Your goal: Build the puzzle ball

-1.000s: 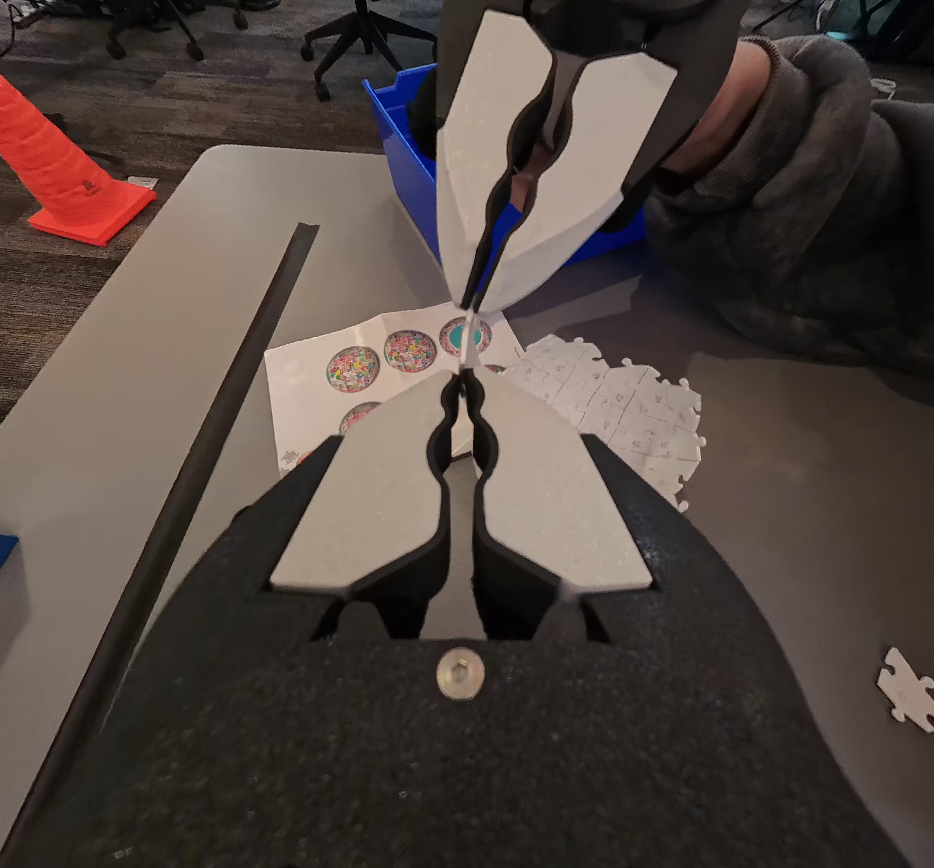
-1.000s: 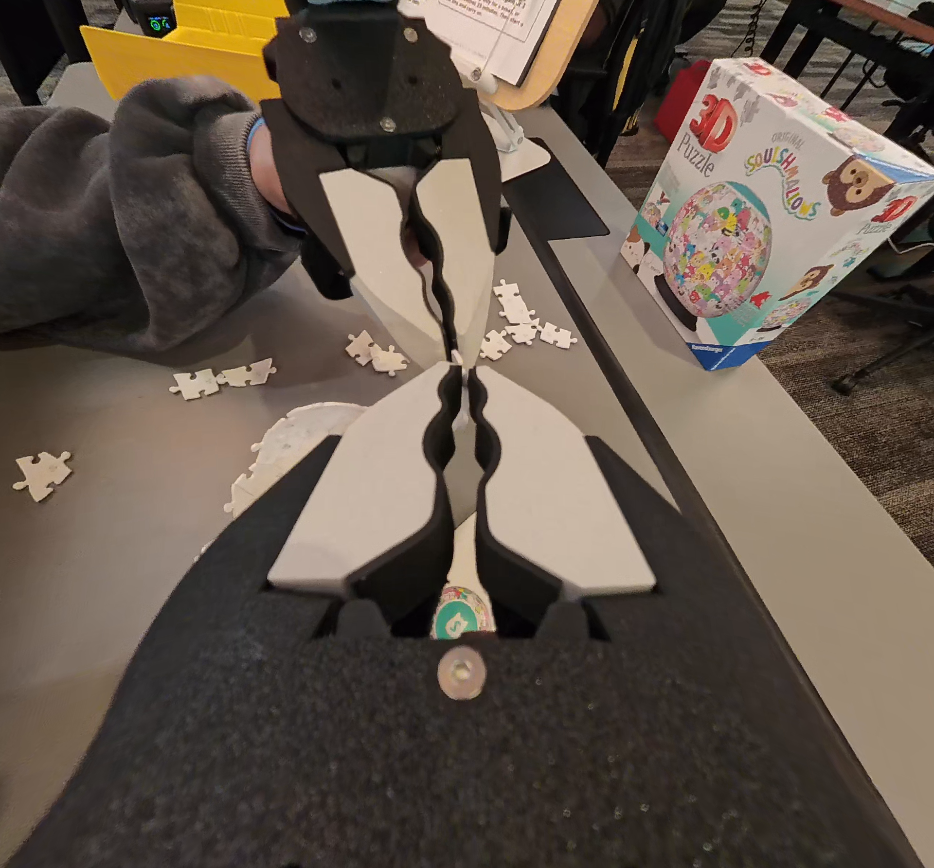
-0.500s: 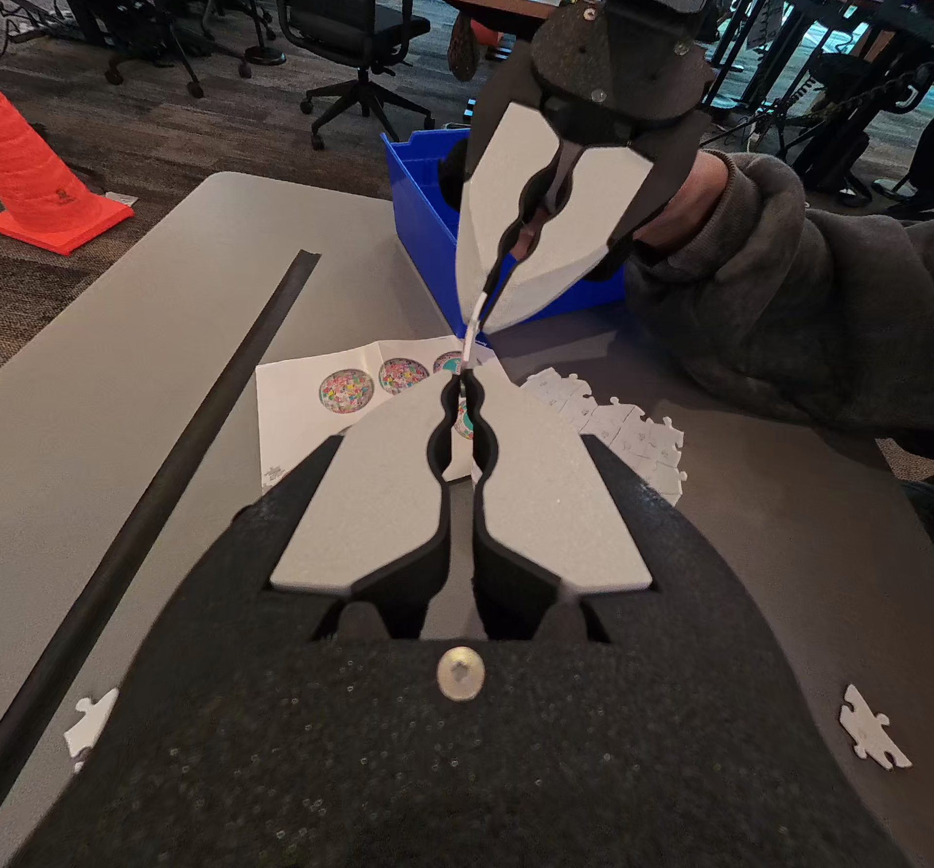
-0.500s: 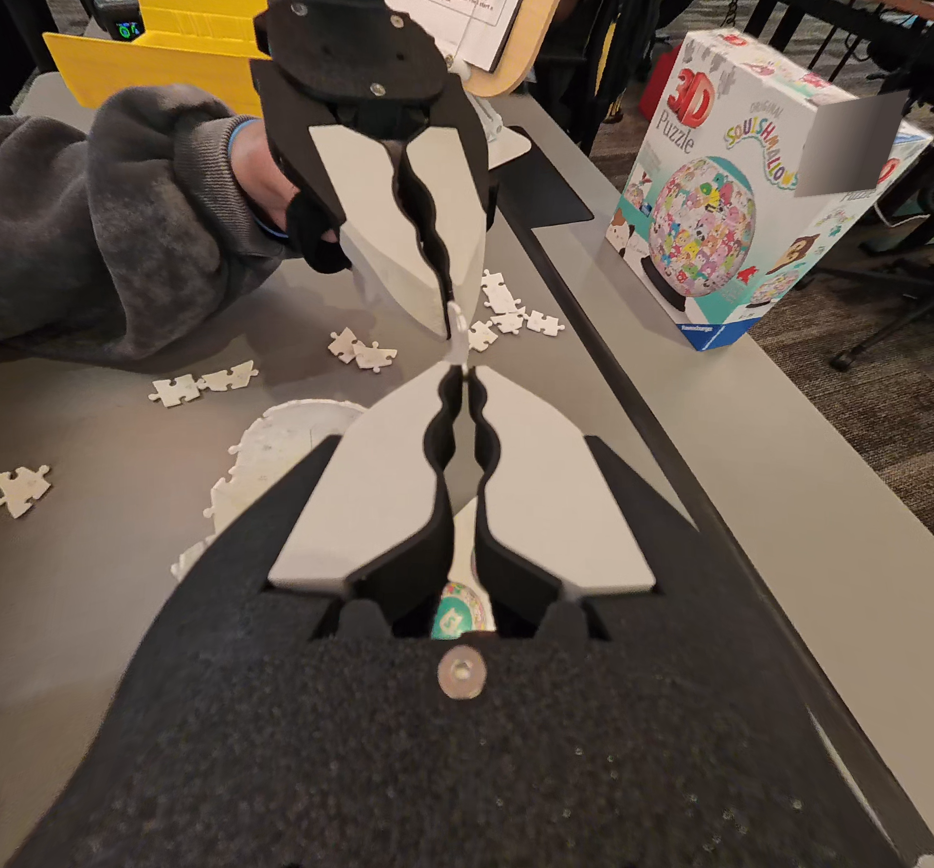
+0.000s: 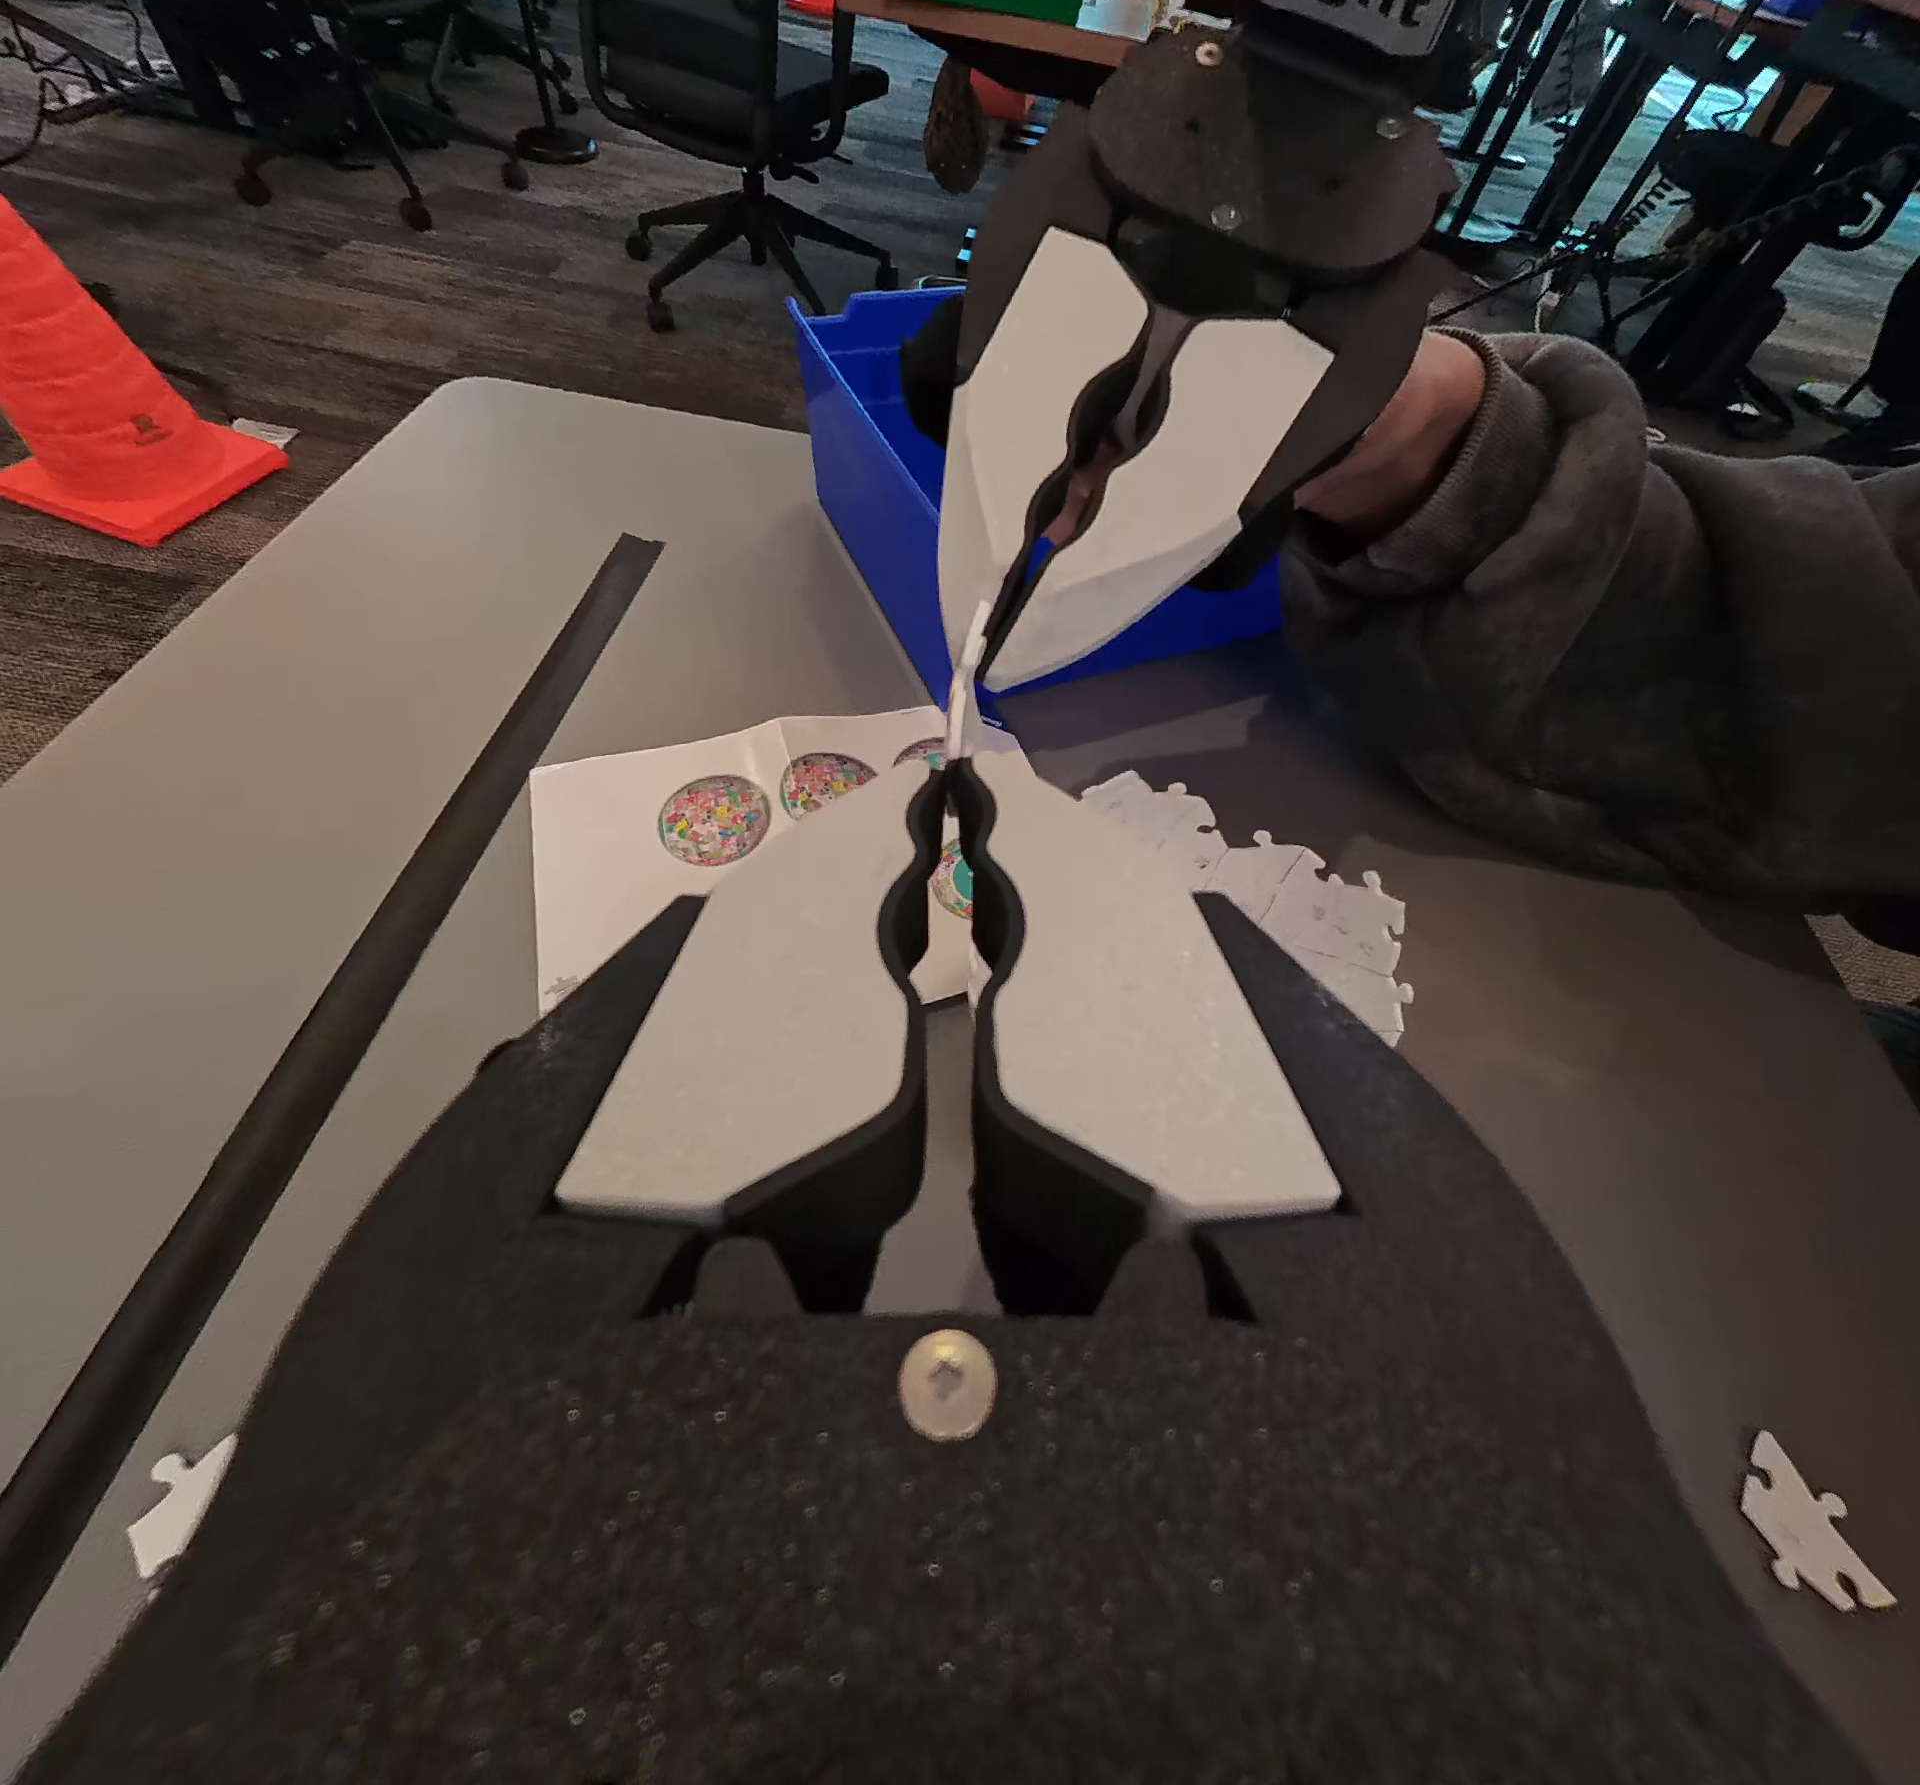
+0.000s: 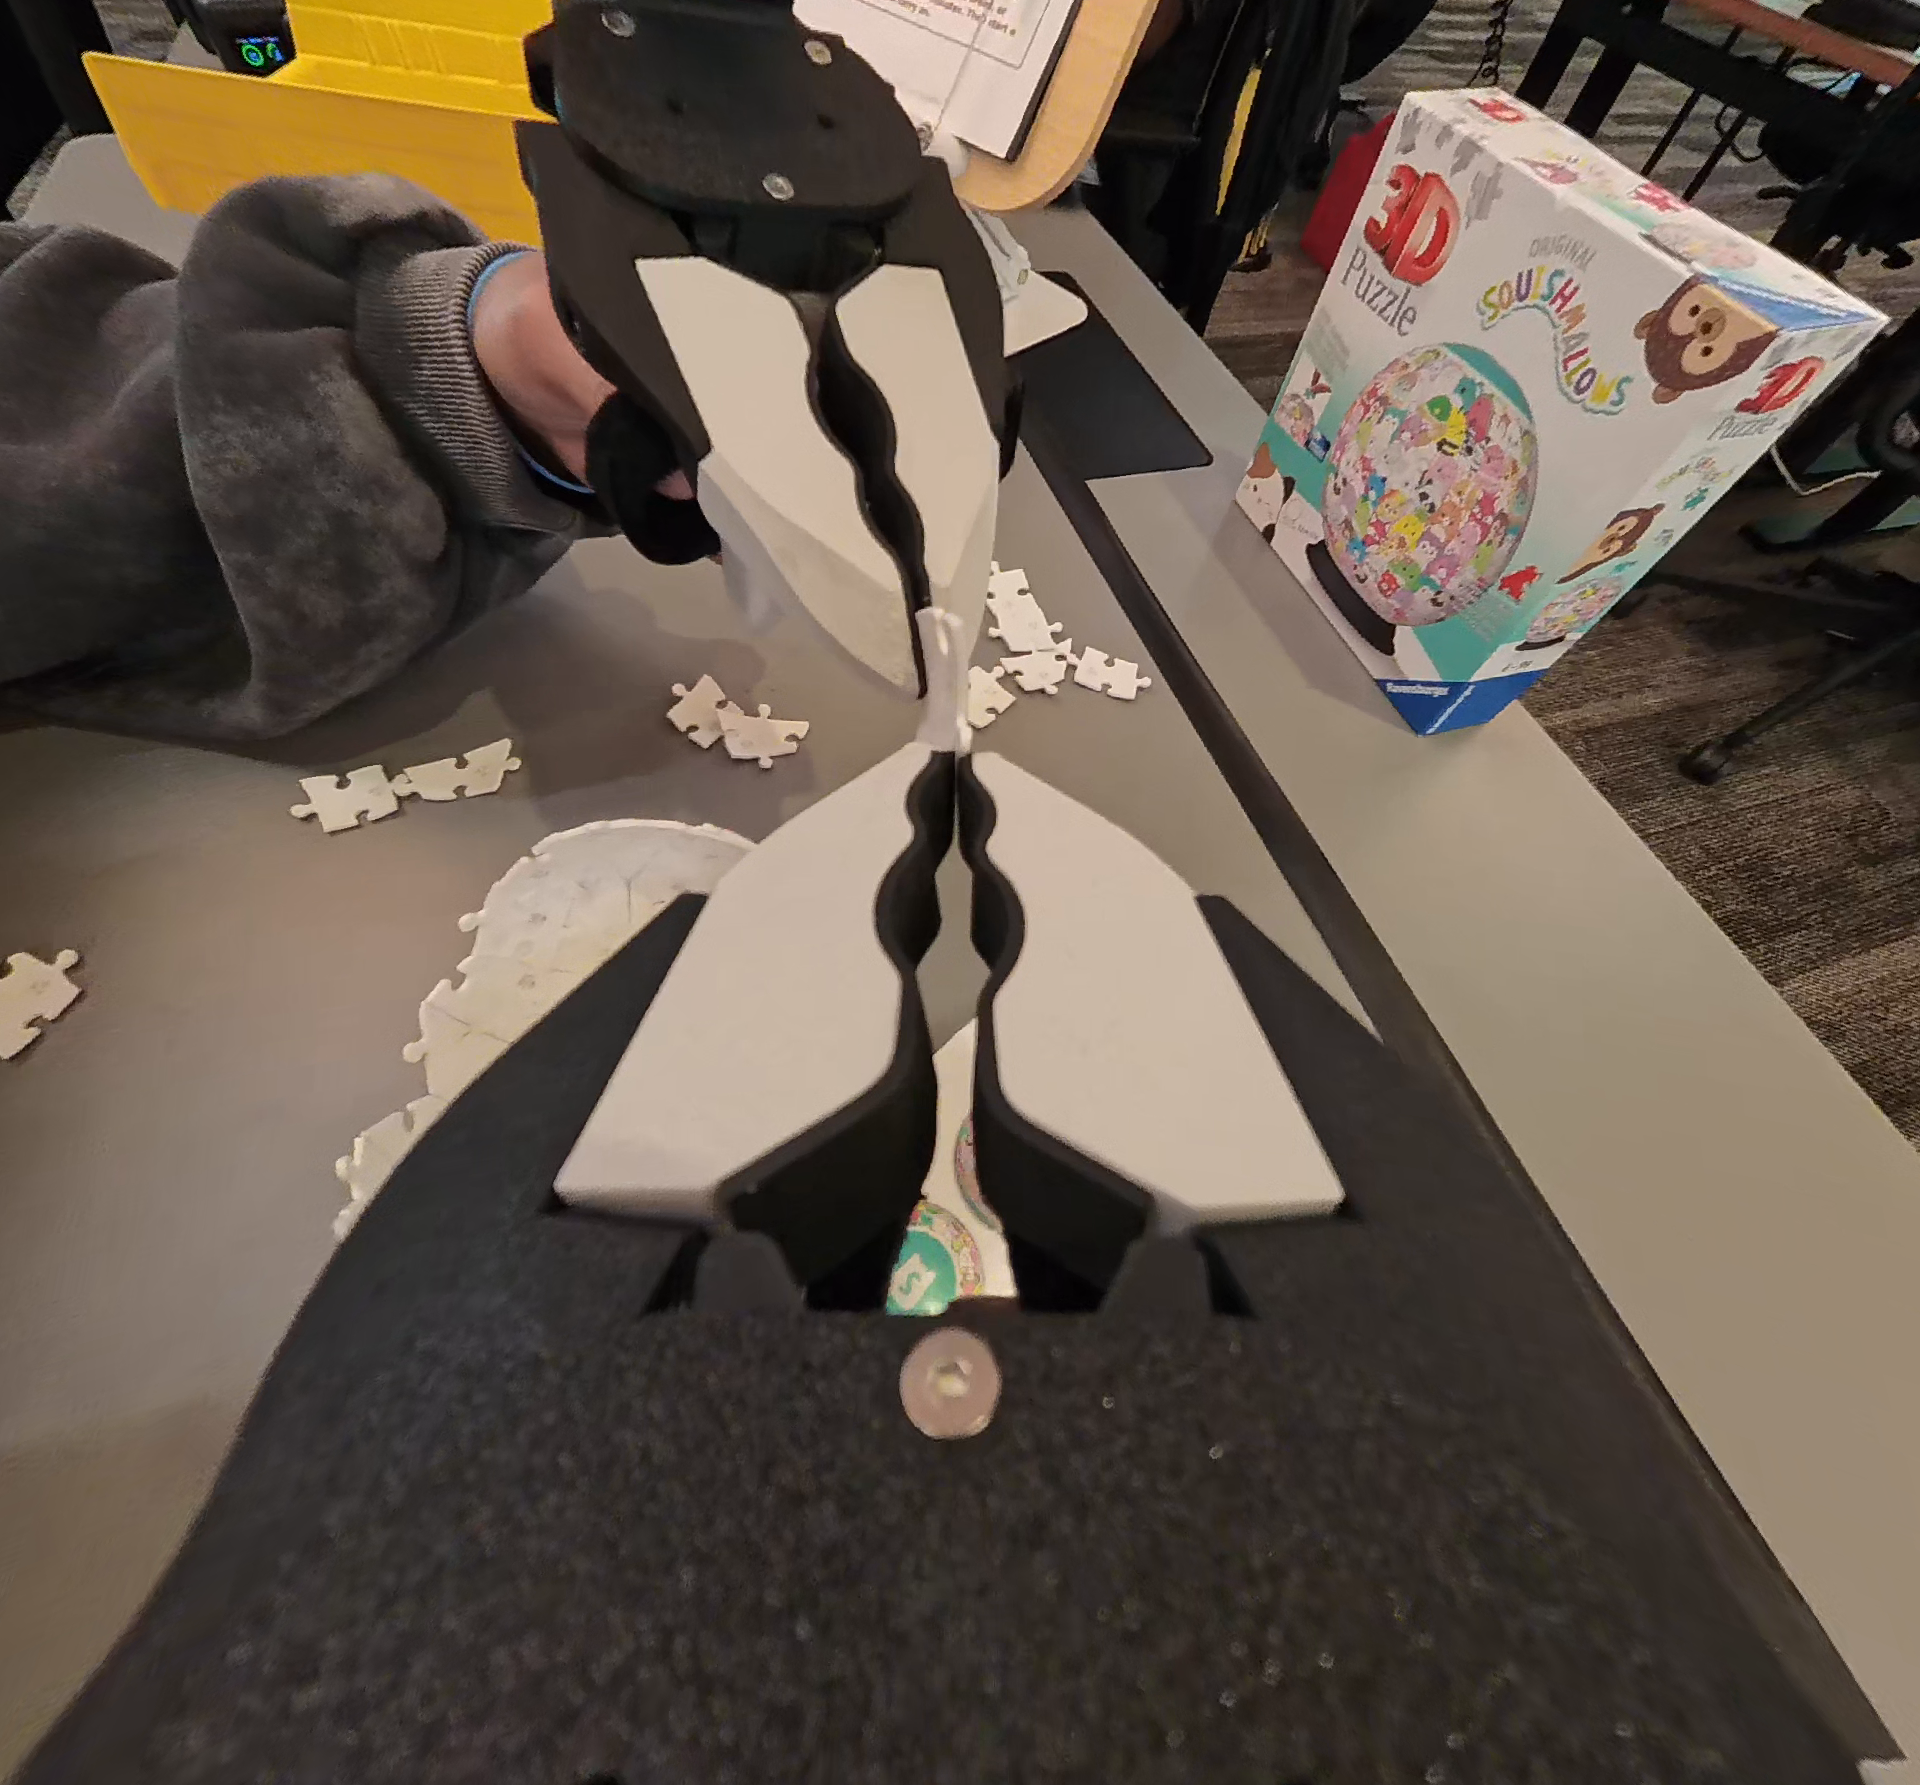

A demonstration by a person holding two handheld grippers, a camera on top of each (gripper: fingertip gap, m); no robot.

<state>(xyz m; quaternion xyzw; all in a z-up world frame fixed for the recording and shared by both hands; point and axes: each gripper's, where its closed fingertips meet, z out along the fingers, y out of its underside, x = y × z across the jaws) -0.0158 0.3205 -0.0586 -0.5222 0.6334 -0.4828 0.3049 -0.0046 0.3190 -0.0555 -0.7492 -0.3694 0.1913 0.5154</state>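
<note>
Held pieces point(image 5: 964, 696) show edge-on only — a thin white strip above the grey table point(image 5: 312, 748); whether 1 or 2 joined, cannot tell. Instruction sheet point(image 5: 644, 862) partly hidden behind the fingers. Left gripper point(image 5: 951, 771) clenched on the strip's lower end; right gripper point(image 5: 987, 646) clenched on its upper end, tips facing. Assembled curved section point(image 6: 561, 914) lies below, cut off by the right gripper; loose pieces point(image 6: 405, 785) scattered beyond.
</note>
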